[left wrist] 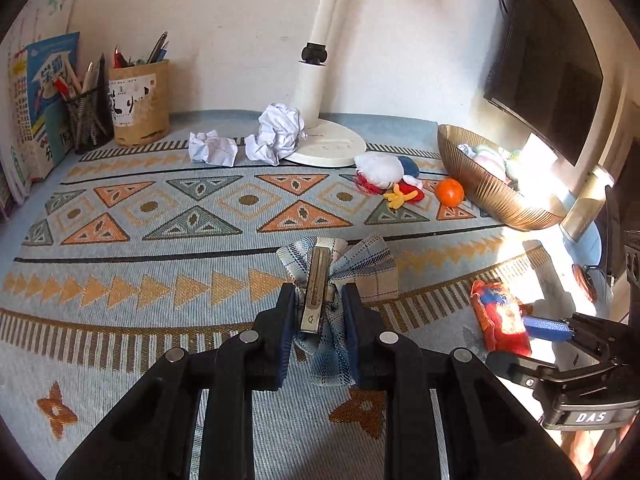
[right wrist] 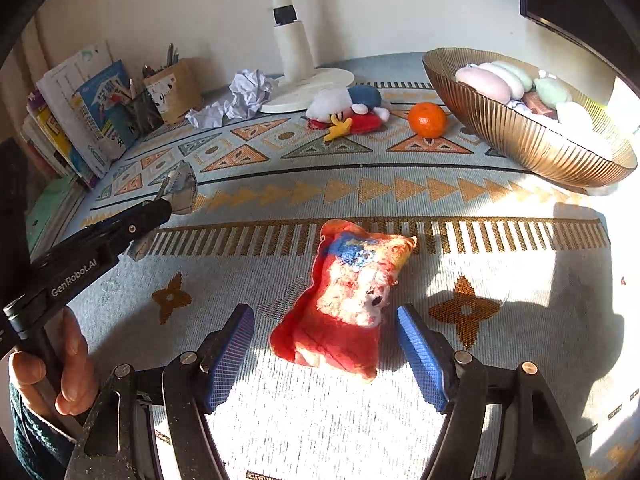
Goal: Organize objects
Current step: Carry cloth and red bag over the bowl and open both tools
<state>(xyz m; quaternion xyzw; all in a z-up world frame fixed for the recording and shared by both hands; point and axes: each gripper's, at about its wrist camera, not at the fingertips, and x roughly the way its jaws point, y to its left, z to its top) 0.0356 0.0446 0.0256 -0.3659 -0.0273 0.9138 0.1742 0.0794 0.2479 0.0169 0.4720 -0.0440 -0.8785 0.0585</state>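
At the far left we see books [right wrist: 80, 120] leaning against the wall, and beside them a black mesh pen holder [left wrist: 89, 120] and a tan pen cup [left wrist: 140, 104], both full of pens. Just right of these, two crumpled paper balls [left wrist: 276, 134] lie on the patterned tablecloth [left wrist: 160, 280], the larger one touching the white lamp base [left wrist: 328, 146].

In the foreground our left gripper [left wrist: 318, 316] has its jaws clamped tight on a plaid bow hair clip [left wrist: 340, 268], the metal clip side facing up and the fabric loops fanning out past the fingertips. In the right wrist view a hand [right wrist: 52, 372] holds that gripper's handle at the left edge.

Further right, a plush toy [right wrist: 348, 110] in white, blue, red and yellow lies just in front of the lamp base, and an orange [right wrist: 427, 120] sits between it and the ribbed gold bowl [right wrist: 520, 140]. The bowl holds pastel soft items in pink, white and green.

Our right gripper [right wrist: 326, 356] has its blue-padded jaws spread wide on either side of the near end of a small red printed pouch [right wrist: 348, 300], which lies flat on the cloth in bright sun. The pads do not touch it.

A dark screen [left wrist: 552, 68] hangs at the far right.
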